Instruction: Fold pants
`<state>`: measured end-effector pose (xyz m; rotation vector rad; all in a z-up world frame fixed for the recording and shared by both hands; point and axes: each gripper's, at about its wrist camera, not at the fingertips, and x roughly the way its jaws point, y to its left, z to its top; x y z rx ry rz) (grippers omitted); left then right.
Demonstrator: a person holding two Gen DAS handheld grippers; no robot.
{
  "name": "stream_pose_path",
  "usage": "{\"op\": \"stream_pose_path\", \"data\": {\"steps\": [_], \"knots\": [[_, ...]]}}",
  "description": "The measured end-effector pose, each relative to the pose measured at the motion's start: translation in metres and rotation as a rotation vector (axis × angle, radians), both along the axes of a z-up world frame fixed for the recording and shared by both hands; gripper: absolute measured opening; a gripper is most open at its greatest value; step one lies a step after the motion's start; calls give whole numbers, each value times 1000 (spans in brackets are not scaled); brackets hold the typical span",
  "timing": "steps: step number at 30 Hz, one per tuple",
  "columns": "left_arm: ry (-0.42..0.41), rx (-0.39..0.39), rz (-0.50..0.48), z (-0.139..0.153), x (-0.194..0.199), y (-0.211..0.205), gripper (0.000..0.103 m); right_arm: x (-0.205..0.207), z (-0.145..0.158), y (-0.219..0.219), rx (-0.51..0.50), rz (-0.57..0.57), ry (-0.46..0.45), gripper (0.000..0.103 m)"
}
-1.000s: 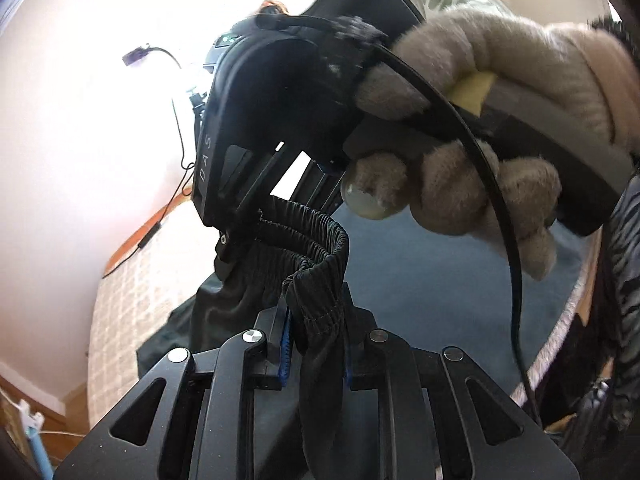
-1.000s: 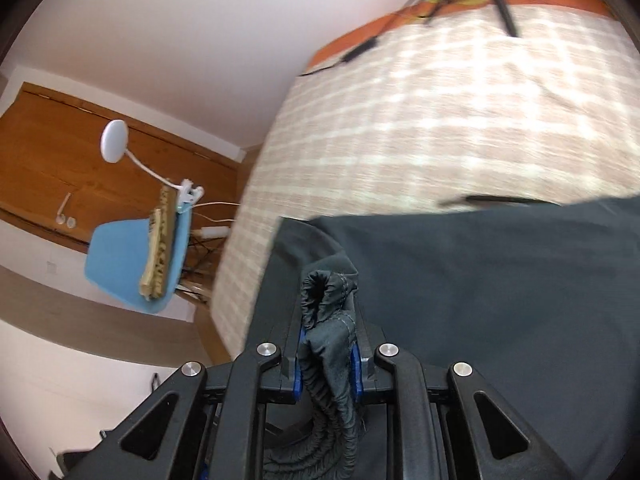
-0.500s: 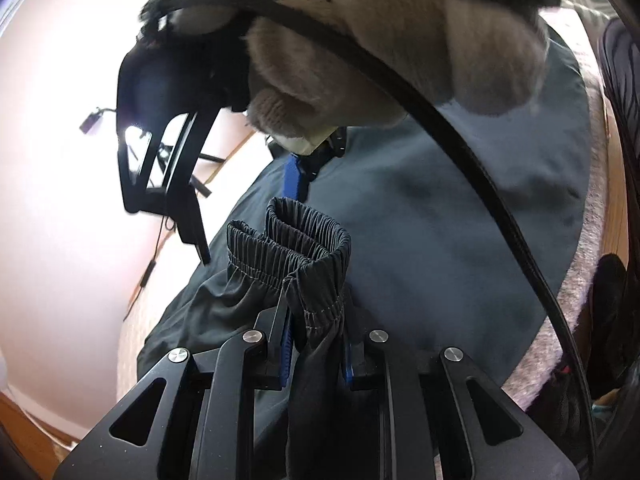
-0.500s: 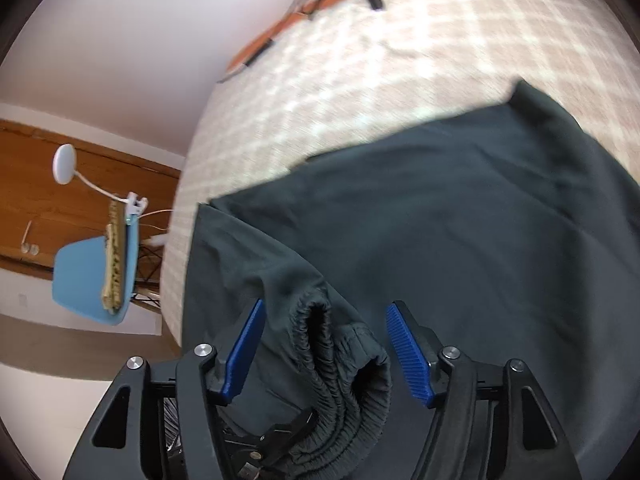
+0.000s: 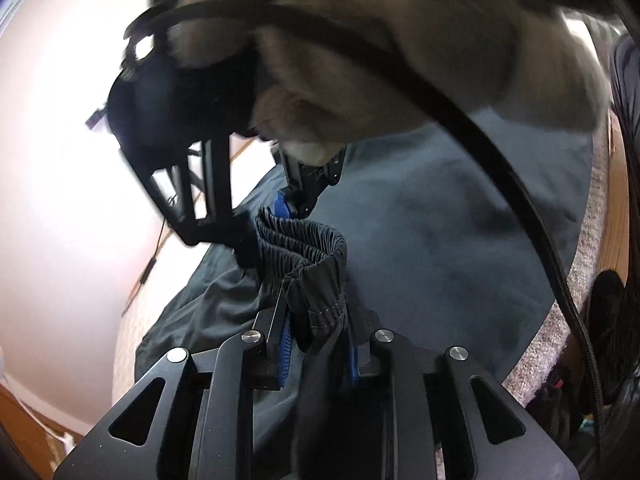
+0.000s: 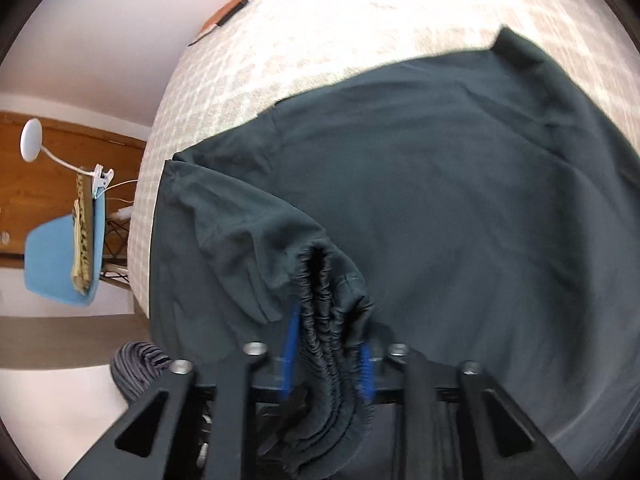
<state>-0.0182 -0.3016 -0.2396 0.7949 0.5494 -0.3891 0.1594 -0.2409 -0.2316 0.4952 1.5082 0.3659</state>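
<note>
Dark pants (image 6: 420, 184) lie spread across a checked bedspread (image 6: 320, 40), their far leg ends running off the right edge of the right wrist view and their near hem cut off below the tool. The bedspread's far side blurs into glare. Beside the pants' left edge, beyond the bed, stands a blue chair (image 6: 60, 260) with a folded patterned cloth draped on it and a white clip lamp (image 6: 32, 140) above; any detail on them is too small to make out.

At the pants' near edge, the right gripper (image 6: 326, 354) closes its blue-padded jaws on the gathered elastic waistband (image 6: 320, 300). The left gripper (image 5: 316, 344) likewise clamps a bunch of waistband in the left wrist view, the fabric rising in a ruffled loop above it. Above that loop, a fuzzy tan glove (image 5: 380, 48) and a black cable (image 5: 500, 184), both motion-blurred, hide much of the pants. No legible writing shows anywhere.
</note>
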Motion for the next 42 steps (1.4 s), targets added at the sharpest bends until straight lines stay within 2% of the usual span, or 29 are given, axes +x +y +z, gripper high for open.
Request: {"op": "stream_pose_path", "data": {"steps": [5,8,11,14,15,16,17,21,23,25,28,34,42], "knots": [[39,-61,48,4,3,23,24,-6,17,-9,75,-31,-107,15],[59,-108,53,6,6,31,17,-10,27,-20,145,-60,-170,15],[58,-102,21,5,2,28,11,-12,25,-24,171,-68,-174,16],[48,-88,-8,4,-6,21,10,-12,18,-28,129,-62,-160,33],[42,-78,-16,4,-9,20,10,-12,16,-29,104,-65,-144,54],[32,-65,-25,3,-12,18,10,-13,13,-33,79,-79,-126,59],[23,-54,-35,2,-15,16,10,-14,12,-35,74,-87,-117,59],[36,-57,-47,6,-22,9,10,-14,5,-38,53,-81,-82,58],[43,-70,-45,10,-21,11,10,-14,0,-39,76,-88,-59,56],[52,-74,-48,12,-19,7,10,-15,-2,-41,92,-102,-60,25],[56,-85,-54,19,-18,8,10,-19,4,-48,94,-122,-96,18],[71,-147,-82,41,-17,-1,10,-31,33,-60,65,-125,-191,15],[103,-229,-145,63,-21,-30,10,-49,60,-96,17,-166,-240,15]]}}
